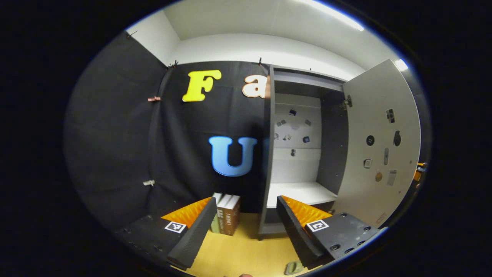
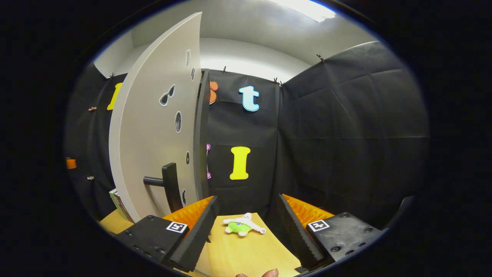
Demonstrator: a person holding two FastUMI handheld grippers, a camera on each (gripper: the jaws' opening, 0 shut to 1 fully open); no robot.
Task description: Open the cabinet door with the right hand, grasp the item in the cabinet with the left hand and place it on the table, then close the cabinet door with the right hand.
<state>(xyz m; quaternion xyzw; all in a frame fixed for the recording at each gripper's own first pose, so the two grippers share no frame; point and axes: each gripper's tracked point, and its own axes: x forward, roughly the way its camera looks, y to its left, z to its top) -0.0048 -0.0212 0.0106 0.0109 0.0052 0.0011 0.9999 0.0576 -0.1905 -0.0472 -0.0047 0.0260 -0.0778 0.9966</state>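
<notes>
**Both grippers empty, door open, toy on the table**

Left gripper has its fingers spread wide with nothing between them, hanging over the yellow table. Just past its fingertips, a few books stand upright on the table against the black cloth wall. To the right of the books stands the cabinet, with its white shelf bare where it shows and small stickers on its pale back panel. The cabinet door is swung wide open to the right, and its inner face carries several small stickers too. A small greenish object lies on the table near the lower edge of the left gripper view; what it is cannot be told.

Right gripper is likewise spread wide and holds nothing. Ahead of it on the table, between the two fingers in the right gripper view, lies a small stuffed toy, green and white, resting flat near the table's far edge. To the left, the door is seen from its outer side, standing open with its dark handle sticking out, apart from the gripper. A fingertip shows at the bottom edge of that view.
</notes>
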